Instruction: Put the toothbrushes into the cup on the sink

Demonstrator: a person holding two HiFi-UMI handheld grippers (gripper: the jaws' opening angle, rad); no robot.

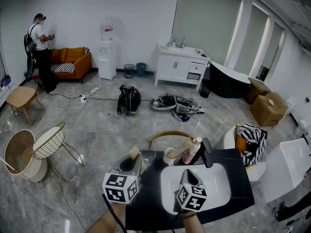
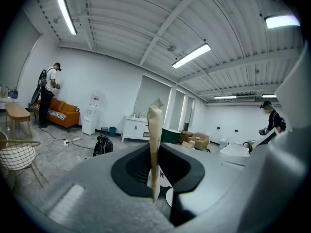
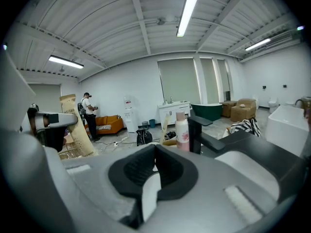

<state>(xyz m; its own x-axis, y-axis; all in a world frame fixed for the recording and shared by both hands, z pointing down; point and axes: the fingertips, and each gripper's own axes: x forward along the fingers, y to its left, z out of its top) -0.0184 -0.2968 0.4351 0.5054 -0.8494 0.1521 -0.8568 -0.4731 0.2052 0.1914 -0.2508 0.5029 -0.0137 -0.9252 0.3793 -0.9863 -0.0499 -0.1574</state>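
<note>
**Paper-sleeved toothbrush**: upright at the centre of the left gripper view, pinched edge-on between the jaws of the left gripper. In the head view it sits at lower centre-left, to the left of the cup and apart from it. The cup stands at the upper edge of the black countertop, just beside the white basin. What appears to be a second sleeved toothbrush leans in it toward a pink bottle and the black faucet. The right gripper hovers over the basin, jaws pressed together on nothing. Step in hand, as judged: carrying the held toothbrush to the cup. To do it well, bring the sleeve's lower end over the cup's mouth on the side away from the leaning brush. Tip it near vertical, lower it until the end is inside the rim, and only then release. Keep both grippers off the bottle, which looks easy to topple.
</note>
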